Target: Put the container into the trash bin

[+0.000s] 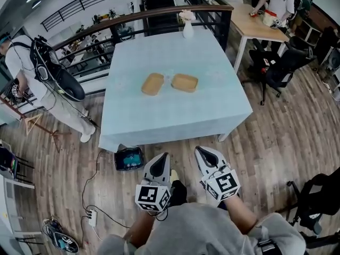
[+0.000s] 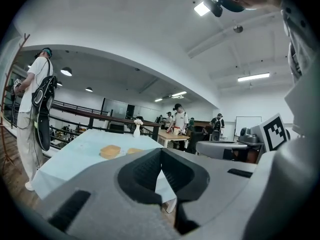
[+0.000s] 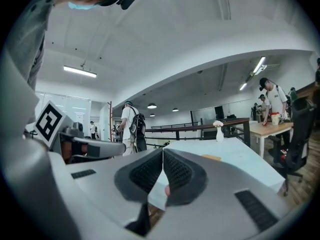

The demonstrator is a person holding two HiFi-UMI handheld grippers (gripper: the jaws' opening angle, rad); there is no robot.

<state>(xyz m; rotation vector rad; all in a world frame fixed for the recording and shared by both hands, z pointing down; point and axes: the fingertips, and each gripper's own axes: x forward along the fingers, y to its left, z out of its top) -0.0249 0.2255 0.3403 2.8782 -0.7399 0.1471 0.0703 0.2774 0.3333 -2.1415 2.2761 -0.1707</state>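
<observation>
The person is holding the left gripper (image 1: pixel 161 160) and the right gripper (image 1: pixel 204 155) side by side, jaws together, pointing at a table (image 1: pixel 175 118) draped in pale blue cloth. The left container (image 1: pixel 153 84) and the right container (image 1: pixel 185 82), both shallow and tan, are lying just apart mid-table, with a white vase (image 1: pixel 188 28) standing at the far edge. A small trash bin (image 1: pixel 129 159) is sitting on the wood floor by the table's near left corner.

Surface (image 1: pixel 212 105) ahead of you: pale blue cloth, matt, smooth, draped over edges. Left container (image 1: pixel 153 84), right container (image 1: pixel 185 82): tan, matt, fibre-like look. Vase (image 1: pixel 188 30): white, glossy. Floor (image 1: pixel 276 137): wood planks, slight sheen. Your left gripper (image 1: pixel 162 158) and right gripper (image 1: pixel 202 152): smooth matt grey plastic shells. Fingers (image 2: pixel 142 174): dark ribbed lining, rubbery look. Railing (image 1: pixel 170 10): wood top rail, dark metal bars.
</observation>
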